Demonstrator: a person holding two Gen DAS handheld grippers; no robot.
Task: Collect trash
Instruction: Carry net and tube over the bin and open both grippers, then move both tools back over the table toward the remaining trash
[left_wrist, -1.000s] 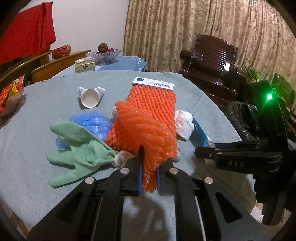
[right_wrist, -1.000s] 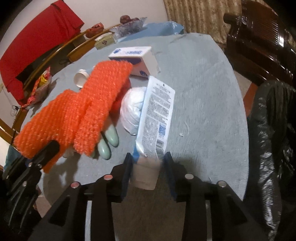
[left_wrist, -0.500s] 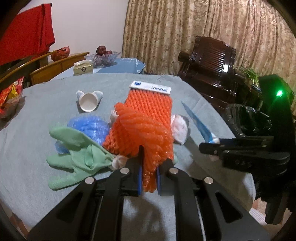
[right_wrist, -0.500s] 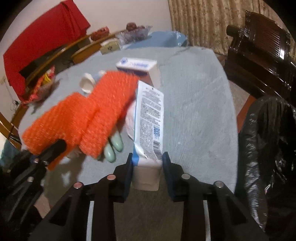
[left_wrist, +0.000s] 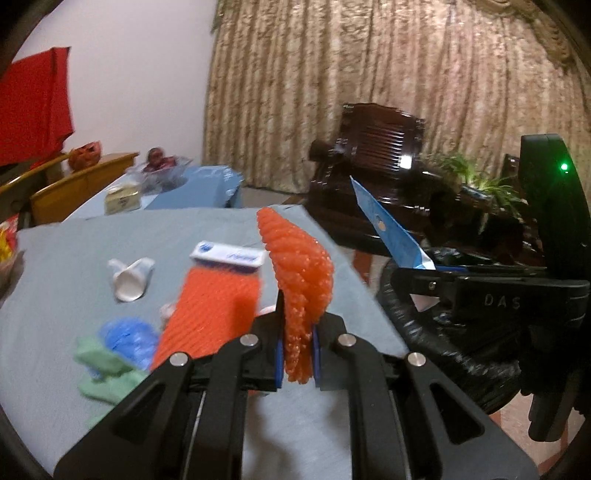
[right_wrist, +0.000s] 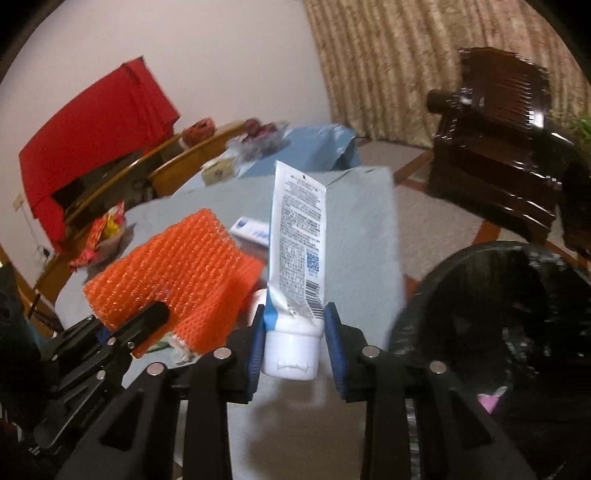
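Orange foam fruit net (left_wrist: 301, 280): light, springy, squashed flat between the left tool's (left_wrist: 298, 349) pads. Squeeze tube (right_wrist: 297, 251): soft body, stiff cap end pinched by right tool (right_wrist: 295, 339), near black-lined bin (right_wrist: 517, 332).

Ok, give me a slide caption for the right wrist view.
Right gripper lifts a white tube toward the black-lined bin.

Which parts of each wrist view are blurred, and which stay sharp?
Left wrist view: the table and its litter are motion-smeared; the left claw and its orange foam net read sharp. Right wrist view: the background is softly smeared; the tube in the right claw stays legible.
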